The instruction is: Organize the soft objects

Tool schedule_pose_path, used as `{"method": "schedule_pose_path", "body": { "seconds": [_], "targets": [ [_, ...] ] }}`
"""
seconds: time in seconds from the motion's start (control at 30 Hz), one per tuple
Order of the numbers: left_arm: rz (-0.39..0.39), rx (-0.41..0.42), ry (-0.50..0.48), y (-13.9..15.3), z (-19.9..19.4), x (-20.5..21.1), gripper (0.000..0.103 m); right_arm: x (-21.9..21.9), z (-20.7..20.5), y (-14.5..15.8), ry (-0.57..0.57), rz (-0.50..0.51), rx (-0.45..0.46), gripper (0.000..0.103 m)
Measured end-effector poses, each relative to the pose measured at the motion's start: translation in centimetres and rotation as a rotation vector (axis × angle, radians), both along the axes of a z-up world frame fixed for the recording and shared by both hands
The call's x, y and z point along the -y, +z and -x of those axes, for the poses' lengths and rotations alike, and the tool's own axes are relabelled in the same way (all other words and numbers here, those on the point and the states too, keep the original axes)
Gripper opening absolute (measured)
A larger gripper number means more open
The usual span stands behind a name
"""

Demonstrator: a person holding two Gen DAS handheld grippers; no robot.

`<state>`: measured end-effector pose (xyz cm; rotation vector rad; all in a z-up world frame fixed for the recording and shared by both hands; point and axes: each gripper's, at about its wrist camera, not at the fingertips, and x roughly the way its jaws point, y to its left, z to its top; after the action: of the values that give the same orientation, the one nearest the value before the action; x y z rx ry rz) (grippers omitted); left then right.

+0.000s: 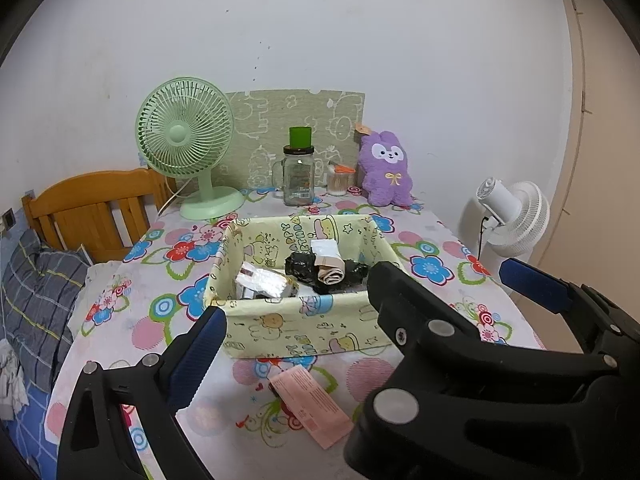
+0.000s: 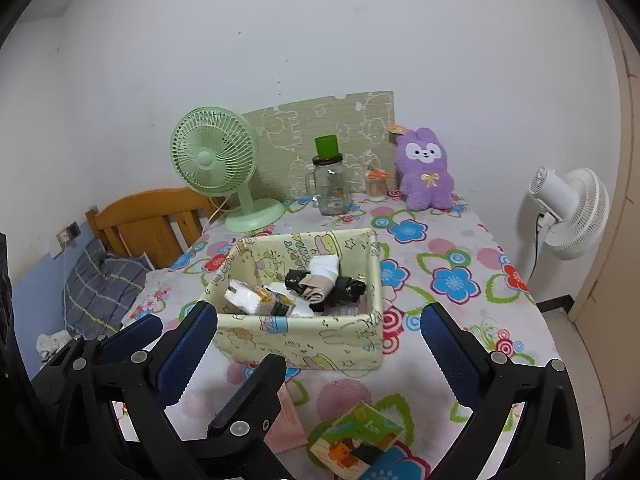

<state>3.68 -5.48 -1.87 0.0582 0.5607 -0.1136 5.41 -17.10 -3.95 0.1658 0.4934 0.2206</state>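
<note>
Both the left gripper (image 1: 296,320) and right gripper (image 2: 320,320) are spread wide, empty. The flat pink paper packet (image 1: 310,410), lying before the pale-yellow fabric cartoon-print box (image 1: 296,326), is best pinched by its edge.

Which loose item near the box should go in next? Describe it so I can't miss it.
Find the yellow cartoon box on the flowered tablecloth. Just in front of it lies a flat pink packet; unlike the colourful green packet beside it, it is plain pale pink.
</note>
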Motion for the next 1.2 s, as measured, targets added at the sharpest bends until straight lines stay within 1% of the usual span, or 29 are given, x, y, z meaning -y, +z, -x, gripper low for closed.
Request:
{"method": "schedule_pose_path", "body": {
  "seconds": [0.33, 0.67, 0.93, 1.2],
  "targets": [
    [0.005, 0.013, 0.003, -0.3, 1.6, 0.5, 0.1, 0.4, 2.1, -0.3, -0.025, 0.007, 0.016, 0.103],
    [0.013, -0.011, -0.007, -1.7, 2.3, 0.5, 0.1, 0.5, 3.1, -1.7, -0.052, 0.017, -0.004, 0.103],
    [0.008, -0.02, -0.007, -2.7, 2.3, 0.3, 0.1, 0.4, 3.2, -2.6, -0.075, 0.028, -0.018, 0.103],
    [0.008, -0.061, 0.001, -4.5, 1.7, 0.0, 0.1, 0.1, 2.3, -4.4, -0.069, 0.027, -0.06, 0.103]
  ]
}}
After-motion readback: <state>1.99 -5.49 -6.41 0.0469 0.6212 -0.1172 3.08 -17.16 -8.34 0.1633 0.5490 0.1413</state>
